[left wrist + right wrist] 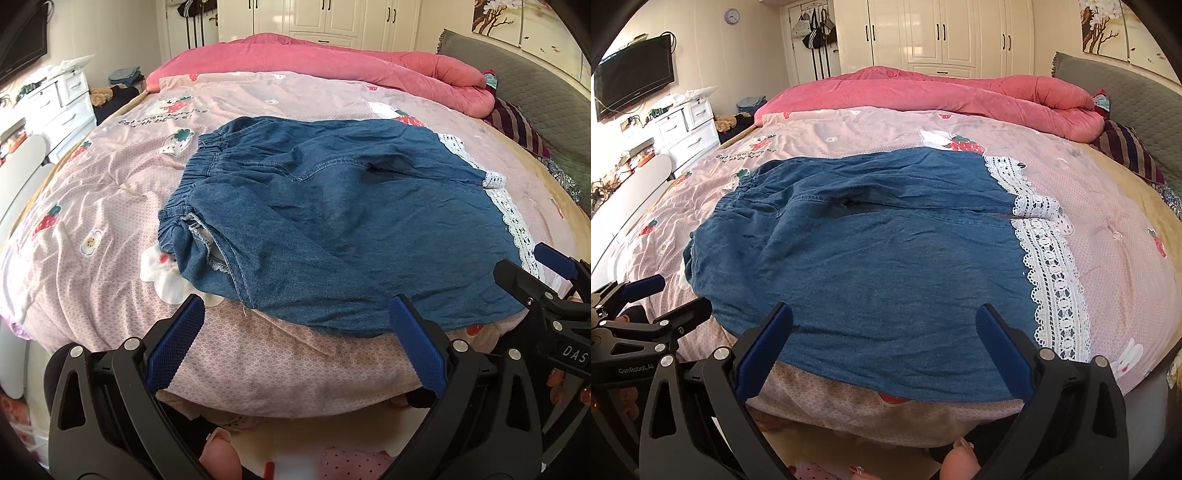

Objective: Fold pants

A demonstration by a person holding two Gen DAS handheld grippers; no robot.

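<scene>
On the bed (92, 184), the pants (332, 221) are lying spread across the pink strawberry-print cover (258, 362), with the elastic waistband (195, 173) pointing toward the left and the white lace hems (1049, 280) toward the right. The two legs are lying side by side, and a dark gap is showing between them near the middle. The near edge of the pants is reaching almost to the near edge of the bed.

The left gripper (297, 332) is hovering just short of that near edge, its jaws standing wide apart and gripping nothing; its blue pads (173, 343) are framing the waistband end of the denim. The right gripper (884, 343) is sitting over the near edge too, toward the lace end, with its jaws likewise spread wide and holding nothing. Each gripper is showing at the side of the other's view.

Beyond the pants, a pink quilt (923, 92) is lying bunched along the far side, and a grey headboard (1126, 96) is standing at the right. White wardrobes (942, 33) are lining the back wall, and a TV (635, 74) is hanging at the left.
</scene>
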